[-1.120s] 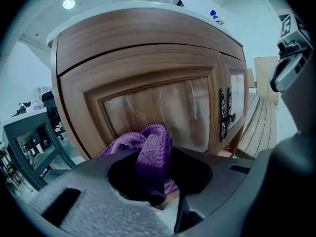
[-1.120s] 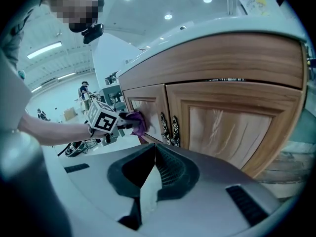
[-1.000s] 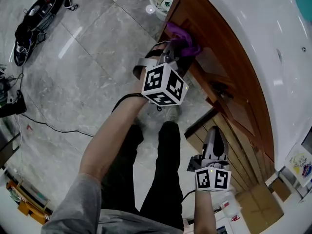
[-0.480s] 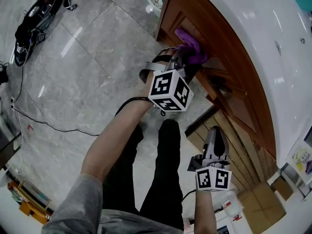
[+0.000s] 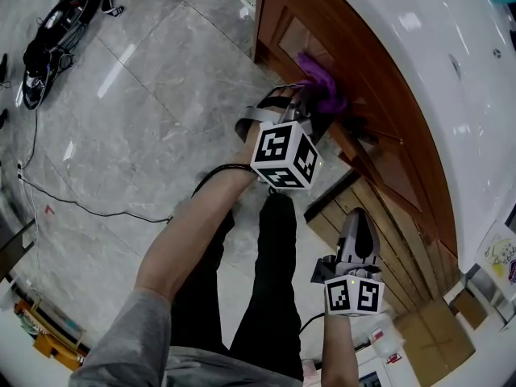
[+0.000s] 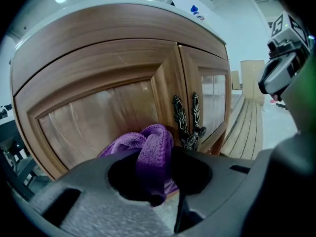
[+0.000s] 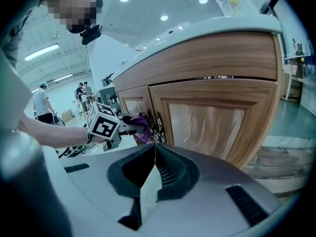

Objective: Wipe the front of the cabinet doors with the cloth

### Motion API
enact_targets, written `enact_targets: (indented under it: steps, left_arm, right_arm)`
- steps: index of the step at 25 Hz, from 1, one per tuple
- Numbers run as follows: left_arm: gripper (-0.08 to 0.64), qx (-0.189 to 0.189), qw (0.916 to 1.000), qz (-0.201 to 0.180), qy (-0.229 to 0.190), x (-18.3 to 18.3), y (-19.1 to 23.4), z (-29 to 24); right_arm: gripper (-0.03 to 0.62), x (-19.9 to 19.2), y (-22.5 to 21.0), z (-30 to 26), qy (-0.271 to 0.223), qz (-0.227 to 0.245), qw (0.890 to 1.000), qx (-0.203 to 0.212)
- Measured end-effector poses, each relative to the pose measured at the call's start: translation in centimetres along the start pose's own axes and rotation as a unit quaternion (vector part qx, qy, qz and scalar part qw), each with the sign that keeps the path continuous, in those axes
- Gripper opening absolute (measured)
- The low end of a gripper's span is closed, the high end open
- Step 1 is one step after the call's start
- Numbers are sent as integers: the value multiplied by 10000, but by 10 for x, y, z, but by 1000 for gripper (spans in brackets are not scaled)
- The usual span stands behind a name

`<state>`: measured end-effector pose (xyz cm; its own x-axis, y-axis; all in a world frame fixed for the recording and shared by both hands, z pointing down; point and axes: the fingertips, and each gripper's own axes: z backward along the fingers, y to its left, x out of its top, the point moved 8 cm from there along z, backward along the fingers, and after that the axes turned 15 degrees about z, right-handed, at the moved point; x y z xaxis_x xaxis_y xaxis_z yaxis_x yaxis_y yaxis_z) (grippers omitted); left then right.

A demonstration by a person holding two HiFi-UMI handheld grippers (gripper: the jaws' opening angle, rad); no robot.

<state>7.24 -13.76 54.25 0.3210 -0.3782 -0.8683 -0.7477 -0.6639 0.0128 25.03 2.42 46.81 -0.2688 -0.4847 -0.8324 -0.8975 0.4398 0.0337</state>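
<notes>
A purple cloth [image 5: 322, 89] [image 6: 148, 154] is pressed against the left wooden cabinet door [image 5: 302, 43] [image 6: 98, 117], close to the dark ornate handles [image 6: 187, 122] where the two doors meet. My left gripper [image 5: 310, 103] [image 6: 153, 191] is shut on the cloth. The right door [image 5: 395, 168] [image 7: 207, 122] is next to it. My right gripper [image 5: 355, 236] [image 7: 150, 181] hangs lower and to the right, jaws shut with nothing between them, away from the doors. In the right gripper view the cloth [image 7: 140, 122] shows at the handles.
A white countertop [image 5: 435, 63] overhangs the cabinet. Pale wooden pallet slats [image 5: 379, 248] lie on the floor by the right door. A black bag with cables [image 5: 56, 31] lies on the grey tiled floor at far left. The person's legs [image 5: 258, 297] stand below.
My left gripper has slid the cloth rightward across the left door, toward the handles in the middle. The right gripper has stayed put.
</notes>
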Motion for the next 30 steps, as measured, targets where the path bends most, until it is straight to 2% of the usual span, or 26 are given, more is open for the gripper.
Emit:
enact_targets:
  steps: [18, 30]
  left_arm:
    - [100, -9, 9999, -122, 44, 5, -25, 2]
    - [100, 109, 9996, 22, -241, 14, -28, 35]
  right_arm:
    - [11, -5, -9, 15, 3, 37, 10000, 79]
    - [11, 8, 3, 16, -19, 92, 9999, 142]
